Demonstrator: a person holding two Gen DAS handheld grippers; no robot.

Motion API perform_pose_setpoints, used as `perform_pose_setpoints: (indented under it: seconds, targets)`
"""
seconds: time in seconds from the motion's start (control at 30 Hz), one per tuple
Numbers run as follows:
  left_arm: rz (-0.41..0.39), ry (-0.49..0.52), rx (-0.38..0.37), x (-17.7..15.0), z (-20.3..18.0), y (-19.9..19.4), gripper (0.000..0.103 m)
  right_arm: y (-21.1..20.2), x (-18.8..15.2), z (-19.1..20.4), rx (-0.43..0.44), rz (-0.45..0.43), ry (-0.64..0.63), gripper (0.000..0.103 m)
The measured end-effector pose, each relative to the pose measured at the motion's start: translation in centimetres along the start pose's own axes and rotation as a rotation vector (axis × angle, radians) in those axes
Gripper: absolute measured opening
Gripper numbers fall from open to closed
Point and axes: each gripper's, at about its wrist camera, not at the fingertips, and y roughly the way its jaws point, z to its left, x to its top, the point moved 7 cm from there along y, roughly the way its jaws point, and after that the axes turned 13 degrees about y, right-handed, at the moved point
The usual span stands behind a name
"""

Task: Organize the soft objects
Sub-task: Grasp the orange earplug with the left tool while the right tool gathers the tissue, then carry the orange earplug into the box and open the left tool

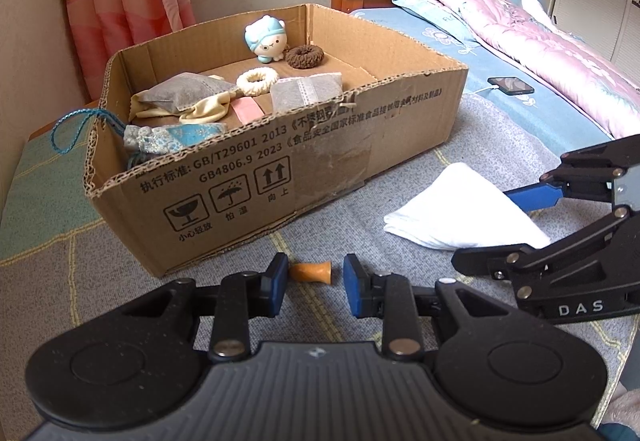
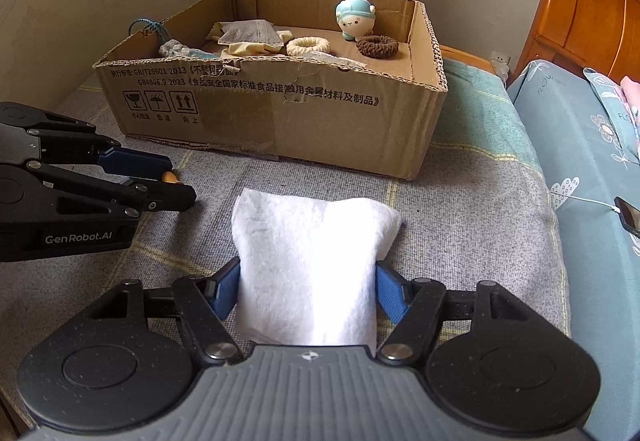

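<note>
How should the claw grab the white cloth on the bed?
Grip the folded white cloth across its narrow width at the near end, coming from above: it lies flat, and the right claw already straddles its two long edges there.

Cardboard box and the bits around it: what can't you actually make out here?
- cardboard box: its floor by the near wall, right wrist view, hidden by that wall.
- white cloth: its near end, right wrist view, under the right gripper's body.
- orange thing: mostly hidden, right wrist view, behind the left gripper.
- phone: cut by that view's right edge.
</note>
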Motion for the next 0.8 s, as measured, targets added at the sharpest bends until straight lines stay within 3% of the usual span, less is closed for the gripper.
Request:
perform_pose_setpoints:
  seconds: [0.13,0.23,0.57,0.8]
  targets:
    - [0.003,0.003,-0.003,0.0,-0.1,-0.1,0.026,-0.3,0.1,0.0,-0.003,-0.001,-0.001,0.040]
    - [0.010,0.003,-0.008,-0.1,-0.2,-0.2,0.022,-0.4,0.1,-0.1,-0.002,-0.001,0.002,0.028]
    - [0.004,0.025,-0.013,0.0,-0.8,-1.9,0.021,-2.8,0.4,0.4,0.049,-0.056,-0.023,0.023]
    - [-0.047,0.044,-0.002,1.9,-1.0,-4.8,0.021,-5.0,1.3,0.3,0.061,-0.117,-0.041,0.023]
